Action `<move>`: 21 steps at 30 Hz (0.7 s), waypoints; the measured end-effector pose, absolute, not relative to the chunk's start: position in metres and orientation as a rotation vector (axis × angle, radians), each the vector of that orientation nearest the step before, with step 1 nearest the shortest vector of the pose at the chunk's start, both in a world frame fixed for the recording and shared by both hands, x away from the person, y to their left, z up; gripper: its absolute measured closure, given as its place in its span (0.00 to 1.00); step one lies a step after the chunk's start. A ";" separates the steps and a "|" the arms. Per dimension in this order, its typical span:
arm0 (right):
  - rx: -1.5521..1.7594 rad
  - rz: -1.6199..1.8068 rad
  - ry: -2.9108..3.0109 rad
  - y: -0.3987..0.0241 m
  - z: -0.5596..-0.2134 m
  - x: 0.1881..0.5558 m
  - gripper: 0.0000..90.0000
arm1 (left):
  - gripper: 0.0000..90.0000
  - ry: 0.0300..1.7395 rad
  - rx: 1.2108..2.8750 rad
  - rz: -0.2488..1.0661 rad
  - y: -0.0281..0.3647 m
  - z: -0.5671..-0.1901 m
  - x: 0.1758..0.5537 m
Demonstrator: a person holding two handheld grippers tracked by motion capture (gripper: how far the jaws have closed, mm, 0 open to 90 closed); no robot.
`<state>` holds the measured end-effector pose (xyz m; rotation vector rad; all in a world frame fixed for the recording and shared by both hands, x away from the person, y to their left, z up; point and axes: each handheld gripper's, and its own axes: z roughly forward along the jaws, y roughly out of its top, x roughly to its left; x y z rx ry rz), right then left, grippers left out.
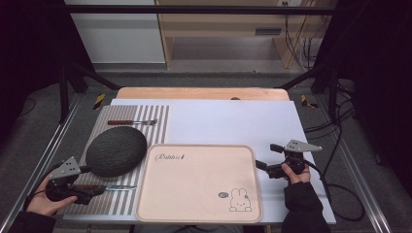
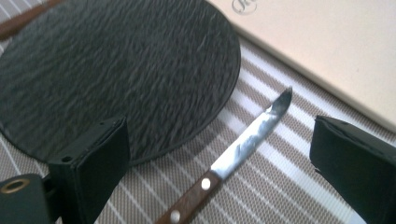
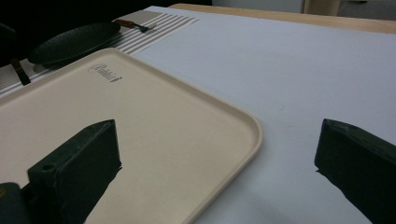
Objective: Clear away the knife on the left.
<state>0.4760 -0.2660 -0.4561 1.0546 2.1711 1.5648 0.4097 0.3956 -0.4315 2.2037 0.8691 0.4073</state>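
Even, soft overhead light on the table (surroundings dark), close views slightly blurred.

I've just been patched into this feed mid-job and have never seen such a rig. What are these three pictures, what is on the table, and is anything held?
There is no robot here: a person holds a hand tool with two black jaws in each hand. The high view looks down on the table from above. There the left gripper sits at the lower left and the right gripper at the right. The other two pictures come from cameras riding on those grippers, looking along their jaws.

On the grey-and-white striped placemat lie a round dark slate plate, a wooden-handled fork beyond it and a wooden-handled knife nearer the person. Beside the mat is a beige rectangular tray with a rabbit drawing.

Nothing is held. The left jaws stand open on either side of the knife; the right jaws stand open at the tray's corner.
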 end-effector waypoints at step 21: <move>1.052 1.564 2.170 -0.267 -0.456 0.476 0.00 | 0.28 0.933 2.381 0.384 0.411 -0.450 0.413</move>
